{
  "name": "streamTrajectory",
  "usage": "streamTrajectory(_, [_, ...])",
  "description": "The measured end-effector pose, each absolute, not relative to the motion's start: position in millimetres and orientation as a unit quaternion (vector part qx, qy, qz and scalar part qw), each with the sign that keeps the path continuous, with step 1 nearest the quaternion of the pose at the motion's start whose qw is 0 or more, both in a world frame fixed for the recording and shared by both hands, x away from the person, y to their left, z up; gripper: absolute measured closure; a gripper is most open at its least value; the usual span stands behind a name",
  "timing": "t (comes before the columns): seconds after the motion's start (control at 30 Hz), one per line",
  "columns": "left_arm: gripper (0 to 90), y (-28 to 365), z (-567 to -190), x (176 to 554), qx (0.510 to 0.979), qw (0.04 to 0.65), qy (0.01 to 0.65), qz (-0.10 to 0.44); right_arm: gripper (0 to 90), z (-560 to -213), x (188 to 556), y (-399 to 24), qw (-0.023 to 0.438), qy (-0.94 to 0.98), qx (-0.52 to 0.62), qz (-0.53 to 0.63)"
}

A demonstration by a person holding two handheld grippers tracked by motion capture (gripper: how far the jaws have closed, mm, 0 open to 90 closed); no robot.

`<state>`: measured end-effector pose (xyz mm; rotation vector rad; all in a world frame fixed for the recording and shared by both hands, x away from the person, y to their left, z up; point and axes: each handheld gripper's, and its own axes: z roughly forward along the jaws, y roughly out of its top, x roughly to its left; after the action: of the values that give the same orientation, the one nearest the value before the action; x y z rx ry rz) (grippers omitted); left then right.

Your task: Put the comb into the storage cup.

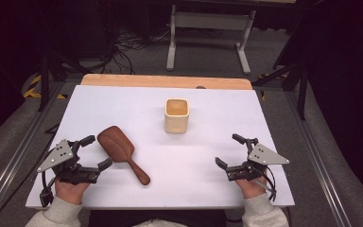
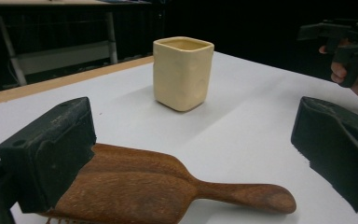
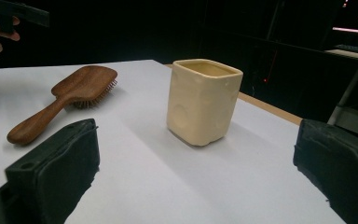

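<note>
In the high view a white table (image 1: 137,101) takes up the middle of the frame, with a strip of bare wood along its far edge. The left gripper (image 1: 96,152) sits at the lower left, held in a hand (image 1: 69,190) that comes up from the bottom edge. Its jaws stand wide apart and hold nothing. The wooden hairbrush (image 1: 121,152) lies just beside it, left of centre, bristles down, its oval head towards the upper left and its handle running to the lower right. One jaw is close to the head and the other close to the handle, and whether either touches the brush cannot be told.

In the left gripper view the hairbrush (image 2: 168,186) lies across the bottom of the frame between the two black jaws, the left jaw covering part of its head.

The cream cup (image 1: 176,115) stands upright just above the centre of the high view, square-sided with rounded corners, well apart from the brush. It appears upper centre in the left gripper view (image 2: 182,72) and centre in the right gripper view (image 3: 203,100).

The right gripper (image 1: 230,150) rests at the lower right of the high view, its jaws also wide and empty, above bare table. In its own view the hairbrush (image 3: 63,100) lies at the left.
</note>
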<state>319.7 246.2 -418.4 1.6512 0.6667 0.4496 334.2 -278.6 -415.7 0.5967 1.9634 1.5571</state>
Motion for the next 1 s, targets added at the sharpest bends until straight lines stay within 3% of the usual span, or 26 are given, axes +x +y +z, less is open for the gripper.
streamTrajectory(0.57, [3.9, 207.5, -396.3, 336.4, 0.745, 0.6, 0.245, 0.157, 0.8, -415.4, 333.4, -279.9, 0.278, 0.732, 0.222, 0.581])
streamTrajectory(1.0, [12.4, 182.5, -392.4, 348.9, 0.766, 0.591, 0.218, 0.127, 0.8, -416.4, 333.7, -278.7, 0.274, 0.733, 0.222, 0.581])
